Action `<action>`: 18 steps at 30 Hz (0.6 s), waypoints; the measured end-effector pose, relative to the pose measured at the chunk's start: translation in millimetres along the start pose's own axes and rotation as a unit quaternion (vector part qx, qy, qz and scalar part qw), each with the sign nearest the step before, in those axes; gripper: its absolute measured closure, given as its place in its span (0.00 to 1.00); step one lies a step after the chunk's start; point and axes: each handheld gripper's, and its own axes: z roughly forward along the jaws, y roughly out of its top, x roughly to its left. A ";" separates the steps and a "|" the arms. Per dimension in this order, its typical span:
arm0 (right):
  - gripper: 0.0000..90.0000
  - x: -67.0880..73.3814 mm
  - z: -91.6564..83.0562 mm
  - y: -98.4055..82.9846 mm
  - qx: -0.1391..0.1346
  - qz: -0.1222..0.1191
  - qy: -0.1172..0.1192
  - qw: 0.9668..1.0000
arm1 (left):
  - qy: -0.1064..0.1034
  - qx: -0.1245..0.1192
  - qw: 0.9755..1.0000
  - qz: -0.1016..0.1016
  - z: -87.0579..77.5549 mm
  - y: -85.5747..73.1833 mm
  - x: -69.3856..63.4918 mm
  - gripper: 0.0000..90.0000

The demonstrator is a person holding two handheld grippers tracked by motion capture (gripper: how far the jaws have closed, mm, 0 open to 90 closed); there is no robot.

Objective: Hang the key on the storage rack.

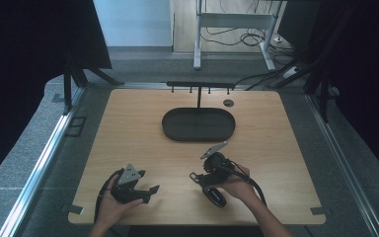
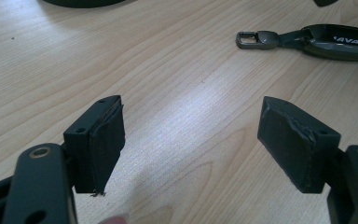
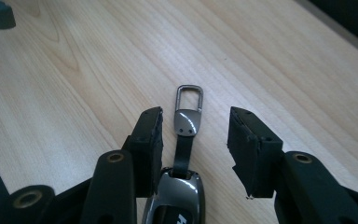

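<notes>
A dark key fob (image 1: 216, 195) (image 3: 177, 200) lies flat on the wooden table (image 1: 143, 123), with a short black strap and a metal clip (image 3: 189, 109) (image 2: 251, 39) at its end. My right gripper (image 1: 202, 178) (image 3: 196, 135) hovers low over it and is open. The strap lies between its jaws, close to the left pad, and neither pad presses on it. My left gripper (image 1: 148, 192) (image 2: 191, 135) rests near the front left of the table, open, with bare wood between its pads. The fob (image 2: 340, 42) lies to its upper right in the left gripper view.
A black oval tray (image 1: 168, 126) sits at mid-table toward the back. Behind it stands a thin black rack with hooks (image 1: 200, 86). A small round disc (image 1: 228, 102) lies by the tray's far right. The table's front edge is close to both hands.
</notes>
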 end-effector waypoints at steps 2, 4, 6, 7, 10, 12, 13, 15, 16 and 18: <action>0.62 1.3 3.2 -0.2 0.007 -0.001 0.000 1.000 | 0.000 0.000 1.000 0.000 0.1 0.0 -0.1 0.26; 0.62 3.2 7.3 -0.1 0.016 -0.002 0.000 1.000 | -0.001 0.000 1.000 -0.001 0.2 -0.1 -0.4 0.26; 0.63 4.3 9.5 0.4 0.022 -0.002 0.000 1.000 | -0.001 0.000 1.000 -0.001 0.3 0.0 -0.5 0.26; 0.63 4.3 9.5 0.4 0.022 -0.002 0.000 1.000 | -0.001 0.001 1.000 -0.001 0.3 0.0 -0.5 0.26; 0.63 4.4 12.8 1.0 0.034 -0.003 0.002 0.999 | -0.002 0.001 1.000 0.000 0.6 -0.1 -0.4 0.26; 0.63 4.1 15.6 1.0 0.045 -0.001 0.003 0.999 | -0.002 0.002 1.000 0.000 0.7 -0.2 -0.4 0.26; 0.63 3.8 16.7 1.0 0.047 -0.001 0.002 0.999 | -0.002 0.002 1.000 0.000 0.7 -0.3 -0.3 0.26; 0.64 3.5 19.1 1.1 0.052 0.001 0.002 0.999 | -0.002 0.002 1.000 -0.001 0.6 -0.3 -0.1 0.26; 0.64 3.5 19.1 1.1 0.052 0.001 0.002 0.999 | -0.002 0.003 1.000 -0.001 0.7 -0.4 0.0 0.26; 0.64 3.1 20.5 1.7 0.055 0.003 0.002 0.998 | -0.002 0.003 1.000 -0.001 0.7 -0.4 -0.1 0.26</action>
